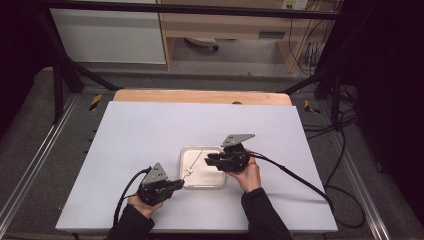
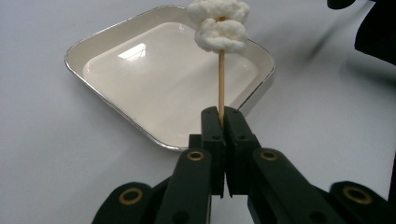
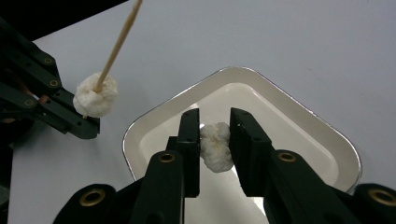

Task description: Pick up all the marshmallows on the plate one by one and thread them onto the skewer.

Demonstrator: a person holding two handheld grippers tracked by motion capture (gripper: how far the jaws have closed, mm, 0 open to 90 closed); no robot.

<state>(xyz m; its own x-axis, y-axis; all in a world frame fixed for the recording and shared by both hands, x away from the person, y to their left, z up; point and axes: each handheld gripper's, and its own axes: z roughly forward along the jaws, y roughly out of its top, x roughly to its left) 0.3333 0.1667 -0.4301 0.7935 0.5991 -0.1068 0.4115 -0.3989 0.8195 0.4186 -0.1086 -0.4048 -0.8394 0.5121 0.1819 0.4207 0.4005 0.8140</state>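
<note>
White table (image 1: pixel 150 135) on grey carpet, shelving behind. Shallow white tray (image 1: pixel 216 181) near its front middle. Left gripper (image 2: pixel 223 116) clamped on a wooden skewer (image 2: pixel 221 84), long axis slanting up and away over the tray, white puffy pieces (image 2: pixel 219 25) threaded on. Right gripper (image 3: pixel 214 126) pinching a white piece (image 3: pixel 215 147) above the tray.

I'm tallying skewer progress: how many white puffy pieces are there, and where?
2, possibly 3. One sits between the right hand-held gripper's jaws above the tray. One lump, maybe two stacked, is on the stick clamped in the left hand-held gripper.
</note>
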